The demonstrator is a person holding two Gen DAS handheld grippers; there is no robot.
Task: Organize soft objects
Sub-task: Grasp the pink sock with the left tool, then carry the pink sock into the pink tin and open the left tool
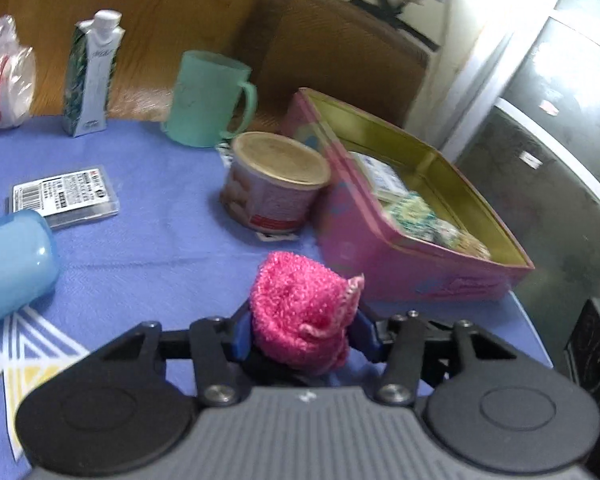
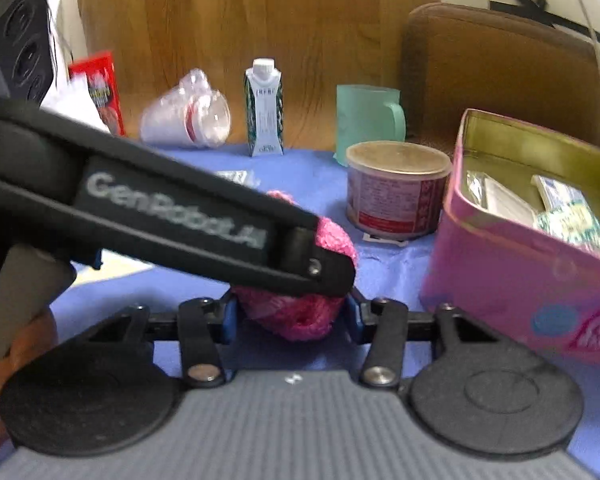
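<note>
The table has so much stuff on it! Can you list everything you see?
Fuzzy pink knitted scrubber: one, pink, held between both grippers above the blue tablecloth.
Pink metal tin box: one, open, gold inside, right side, packets in it.
Round can with tan lid: one, beside the tin.
Mint green plastic mug: one, behind the can.
Small drink carton: one, white and green, at the back.
Clear plastic cups in a bag: at the back, lying down.
Light blue cup: one, on its side, left.
Clear flat case: one, left.
Red packet: one, far back.
Left gripper: fingers shut on the scrubber.
Right gripper: fingers around the scrubber too.
</note>
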